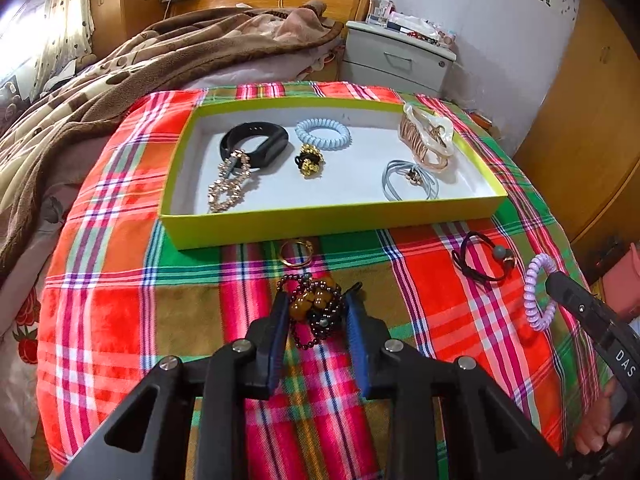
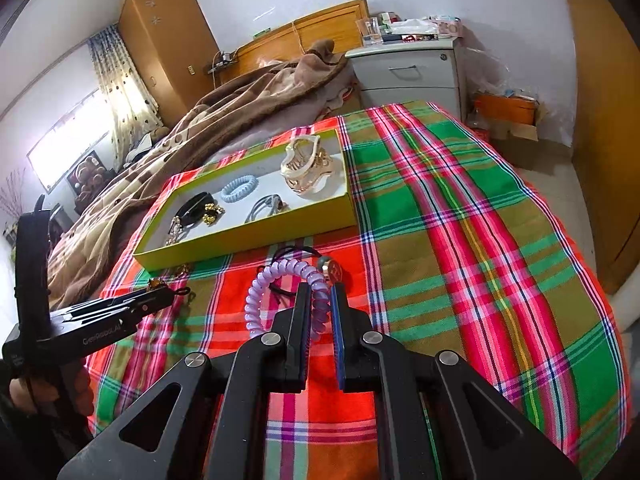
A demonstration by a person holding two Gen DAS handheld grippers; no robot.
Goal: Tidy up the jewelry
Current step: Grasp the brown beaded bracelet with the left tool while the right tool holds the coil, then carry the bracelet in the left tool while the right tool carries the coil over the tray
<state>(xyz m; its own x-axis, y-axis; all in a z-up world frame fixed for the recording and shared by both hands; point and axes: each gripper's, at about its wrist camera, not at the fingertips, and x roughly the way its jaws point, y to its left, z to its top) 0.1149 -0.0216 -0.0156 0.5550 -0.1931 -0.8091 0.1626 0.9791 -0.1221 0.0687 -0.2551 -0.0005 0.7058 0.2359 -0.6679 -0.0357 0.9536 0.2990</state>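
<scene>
On the plaid cloth (image 1: 120,304) before the green tray (image 1: 332,228), my left gripper (image 1: 316,304) straddles the dark bead bracelet (image 1: 316,308) — whether its pads press yet, I cannot tell. My right gripper (image 2: 320,292) pinches the lilac coil tie (image 2: 260,300).

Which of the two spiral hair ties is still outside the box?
The lilac spiral hair tie, clamped in the right gripper on the plaid cloth; the pale blue one lies inside the yellow-green box.
</scene>
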